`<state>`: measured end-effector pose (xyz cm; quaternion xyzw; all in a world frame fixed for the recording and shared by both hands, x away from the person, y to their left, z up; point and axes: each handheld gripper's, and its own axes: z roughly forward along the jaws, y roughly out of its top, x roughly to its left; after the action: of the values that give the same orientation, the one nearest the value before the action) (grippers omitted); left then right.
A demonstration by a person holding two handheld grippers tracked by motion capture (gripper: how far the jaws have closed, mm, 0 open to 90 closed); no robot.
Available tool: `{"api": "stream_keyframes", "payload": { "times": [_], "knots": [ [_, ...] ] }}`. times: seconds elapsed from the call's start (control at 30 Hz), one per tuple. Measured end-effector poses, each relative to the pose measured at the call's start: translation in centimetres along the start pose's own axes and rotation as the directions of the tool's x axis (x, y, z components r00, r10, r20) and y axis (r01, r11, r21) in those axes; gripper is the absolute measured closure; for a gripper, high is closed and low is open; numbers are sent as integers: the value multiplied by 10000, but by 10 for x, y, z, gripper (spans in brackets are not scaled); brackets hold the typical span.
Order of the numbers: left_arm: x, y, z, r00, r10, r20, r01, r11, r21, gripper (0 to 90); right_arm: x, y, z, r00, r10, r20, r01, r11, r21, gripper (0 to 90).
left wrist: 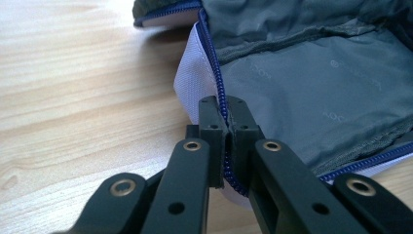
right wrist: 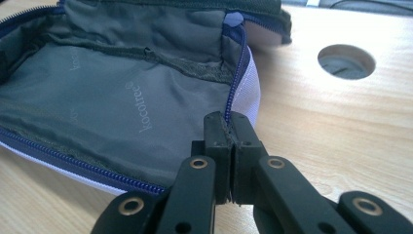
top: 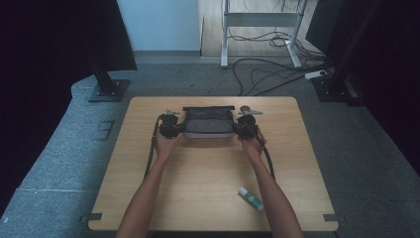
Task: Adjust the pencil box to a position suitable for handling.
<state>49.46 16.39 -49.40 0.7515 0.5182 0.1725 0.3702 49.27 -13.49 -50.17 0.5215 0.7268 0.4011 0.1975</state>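
Grey carpet and loose cables surround a wooden table [top: 208,168], and at its far middle lies an unzipped pouch [top: 208,122], grey lining showing. On its left end, the left gripper [left wrist: 222,109] has both jaws pressed together on the blue zipper [left wrist: 217,83] edge. Opposite, the right gripper [right wrist: 228,124] pinches the zipper edge at the pouch's right end, jaws closed on it. Near the right forearm, a glue stick [top: 251,197] lies on the wood.
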Motion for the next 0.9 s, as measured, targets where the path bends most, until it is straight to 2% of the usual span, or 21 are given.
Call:
{"api": "stream_keyframes", "payload": {
  "times": [0.2, 0.43, 0.9],
  "knots": [
    [-6, 5, -16, 9998, 170, 90, -168, 9995, -282, 876, 6, 3, -17, 9994, -337, -1, 336, 9992, -226, 878],
    [-10, 8, -31, 9993, 312, 200, -301, 9981, -534, 875, 8, 5, -28, 9995, -296, -137, 288, 9982, -527, 878],
    [-13, 10, -47, 9983, 405, 413, -373, 9964, -764, 876, 14, 9, -49, 9978, -508, -431, 467, 9947, -911, 878]
  ]
}}
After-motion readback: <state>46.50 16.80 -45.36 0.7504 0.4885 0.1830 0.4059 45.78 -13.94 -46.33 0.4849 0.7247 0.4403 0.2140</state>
